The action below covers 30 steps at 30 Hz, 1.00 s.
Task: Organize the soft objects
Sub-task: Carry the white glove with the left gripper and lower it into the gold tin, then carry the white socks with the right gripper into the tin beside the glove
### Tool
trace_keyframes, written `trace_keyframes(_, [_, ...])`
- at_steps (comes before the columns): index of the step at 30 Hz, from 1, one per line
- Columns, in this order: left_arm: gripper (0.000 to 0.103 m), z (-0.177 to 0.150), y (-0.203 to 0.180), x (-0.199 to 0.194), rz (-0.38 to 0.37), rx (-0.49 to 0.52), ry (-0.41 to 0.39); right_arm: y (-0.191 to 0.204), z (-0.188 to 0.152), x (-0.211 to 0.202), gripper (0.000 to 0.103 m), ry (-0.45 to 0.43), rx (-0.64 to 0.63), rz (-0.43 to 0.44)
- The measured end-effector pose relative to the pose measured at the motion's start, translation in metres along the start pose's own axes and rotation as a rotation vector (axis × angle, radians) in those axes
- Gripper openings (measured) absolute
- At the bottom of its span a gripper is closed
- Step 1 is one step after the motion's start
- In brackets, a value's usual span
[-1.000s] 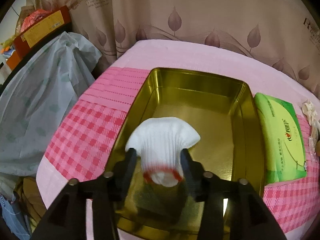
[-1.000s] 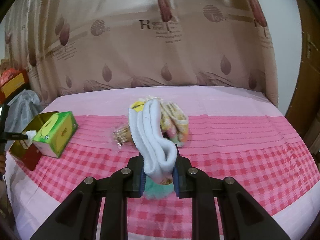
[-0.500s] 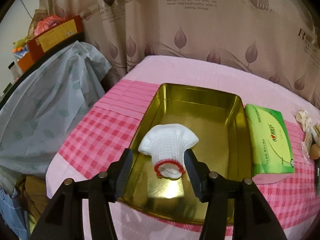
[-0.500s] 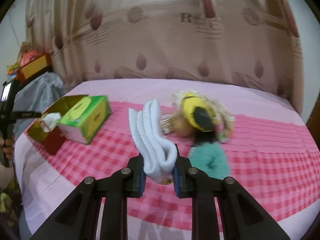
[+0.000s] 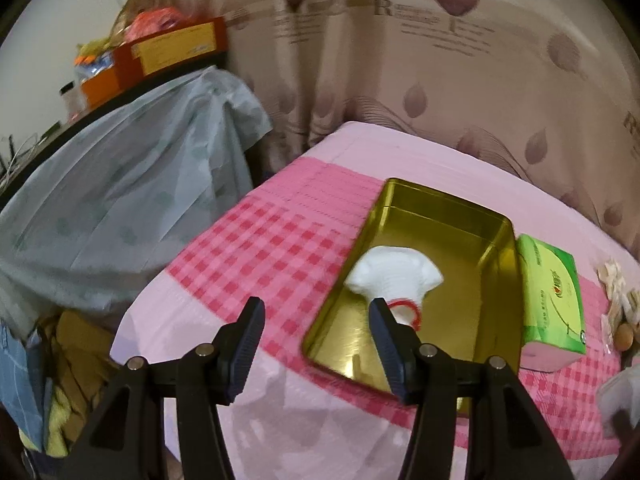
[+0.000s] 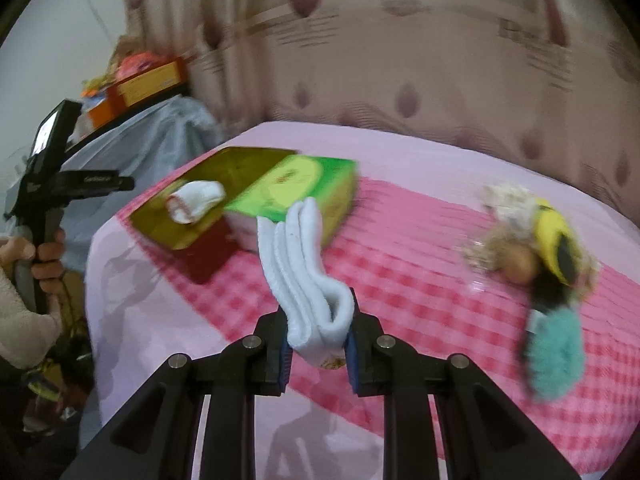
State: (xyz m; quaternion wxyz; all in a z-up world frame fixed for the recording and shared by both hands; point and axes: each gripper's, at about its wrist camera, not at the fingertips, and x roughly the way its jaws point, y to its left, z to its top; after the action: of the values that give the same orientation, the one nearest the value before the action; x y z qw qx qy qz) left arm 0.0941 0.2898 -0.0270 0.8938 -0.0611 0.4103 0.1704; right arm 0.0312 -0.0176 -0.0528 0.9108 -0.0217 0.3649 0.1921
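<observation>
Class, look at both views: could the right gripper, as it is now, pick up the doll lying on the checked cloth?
Probably not yet. The right gripper is shut on the folded white sock, so its jaws are full. Nothing blocks the doll; it lies open on the cloth.

Right wrist view: doll [image 6: 550, 276] and tissue box [image 6: 296, 188] smeared by motion blur, print unreadable; folded white sock [image 6: 308, 276] hidden at its lower end between the fingers [image 6: 280, 356]. Left wrist view: one finger [image 5: 386, 340] covers the white glove [image 5: 394, 278] cuff's edge; items at right border [image 5: 618, 304] cut off, unidentifiable.
</observation>
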Motion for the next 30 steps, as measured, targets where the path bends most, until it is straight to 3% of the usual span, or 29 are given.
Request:
trace_keyframes(11, [0.055, -0.004, 0.031, -0.001, 0.058, -0.088, 0.01, 0.063, 0.042, 0.026, 0.02, 0.015, -0.089, 0.139])
trace_keyframes(30, [0.056, -0.001, 0.048, 0.0, 0.093, -0.14, 0.006, 0.121, 0.099, 0.113, 0.023, 0.058, -0.165, 0.163])
